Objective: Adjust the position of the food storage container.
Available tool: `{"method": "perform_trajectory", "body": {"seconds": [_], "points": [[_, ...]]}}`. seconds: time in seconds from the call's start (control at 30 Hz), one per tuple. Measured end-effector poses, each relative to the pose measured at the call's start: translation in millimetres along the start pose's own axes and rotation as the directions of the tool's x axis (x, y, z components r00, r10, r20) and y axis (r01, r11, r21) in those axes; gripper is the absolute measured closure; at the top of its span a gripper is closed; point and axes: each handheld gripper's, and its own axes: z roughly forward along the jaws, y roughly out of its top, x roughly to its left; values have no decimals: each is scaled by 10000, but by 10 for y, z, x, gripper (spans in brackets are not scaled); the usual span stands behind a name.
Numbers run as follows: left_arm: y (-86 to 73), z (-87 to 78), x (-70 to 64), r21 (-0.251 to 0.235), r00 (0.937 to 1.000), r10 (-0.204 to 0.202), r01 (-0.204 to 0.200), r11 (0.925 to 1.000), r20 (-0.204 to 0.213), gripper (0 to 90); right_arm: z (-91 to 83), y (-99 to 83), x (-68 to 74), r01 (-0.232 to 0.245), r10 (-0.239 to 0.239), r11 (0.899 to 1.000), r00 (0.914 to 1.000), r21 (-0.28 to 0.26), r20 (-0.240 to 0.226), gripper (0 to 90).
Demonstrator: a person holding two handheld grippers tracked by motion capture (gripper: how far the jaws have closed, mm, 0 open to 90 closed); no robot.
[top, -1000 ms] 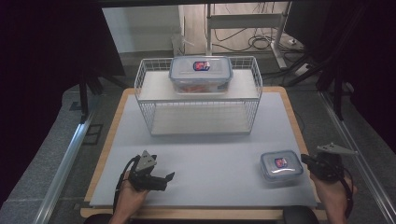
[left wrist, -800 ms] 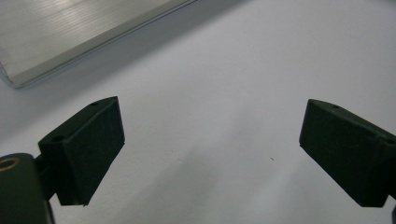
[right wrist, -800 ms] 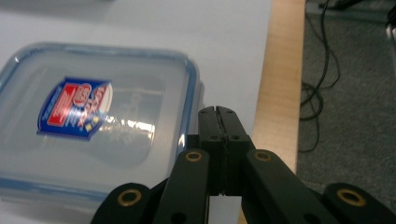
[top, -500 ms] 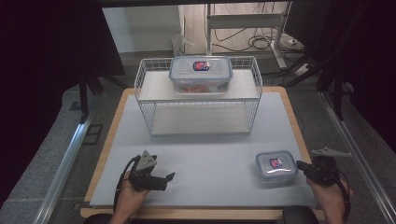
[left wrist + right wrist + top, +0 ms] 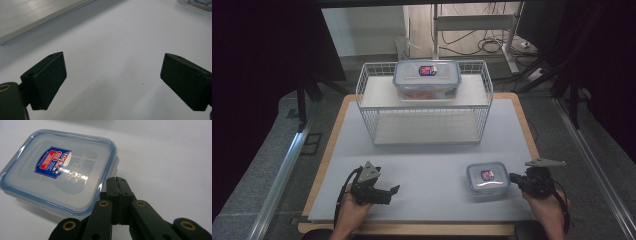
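From the high view I see my right gripper (image 5: 515, 178) at the near right of the grey table mat (image 5: 432, 160), its tip against the right edge of the small lidded food container (image 5: 487, 179) — the box sits flat on the mat, near side, right of centre. My left gripper (image 5: 388, 191) rests at the near left, well apart from the box, pointing right. At the far side stands a white wire basket rack (image 5: 424, 102), and on its upper shelf lies a larger lidded container (image 5: 427, 79) with something orange inside.

In the left gripper view, the left gripper (image 5: 113, 82) has its two black jaws spread wide with bare mat between them — they hold nothing. A corner of the small container (image 5: 197, 3) peeks in at the top right.

In the right gripper view, my right gripper (image 5: 117, 180) has its jaws pressed together, pad to pad, with nothing between them. Their tip sits at the near right corner of the small container (image 5: 60, 172), at the blue-rimmed clear lid; I cannot tell whether it touches. The lid bears a red and blue label (image 5: 53, 162).
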Motion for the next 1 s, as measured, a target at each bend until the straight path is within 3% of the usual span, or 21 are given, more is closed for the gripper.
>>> {"method": "perform_trajectory", "body": {"seconds": [0.17,0.4,0.57,1.0], "points": [[8,2,-1,65,9999,-111,110,9999,103,64,92,58,161,385,-384,9993,9985,36,-389,896],[5,-4,16,104,9998,-160,159,9998,98,64,257,162,414,1063,-1057,9943,9901,21,-922,896],[4,-6,22,138,9998,-175,173,9998,97,64,342,206,563,1219,-1201,9925,9830,45,-1392,896],[4,-2,78,541,9987,-452,438,9976,250,69,608,345,971,1946,-1926,9808,9516,-153,-2395,895]]}}
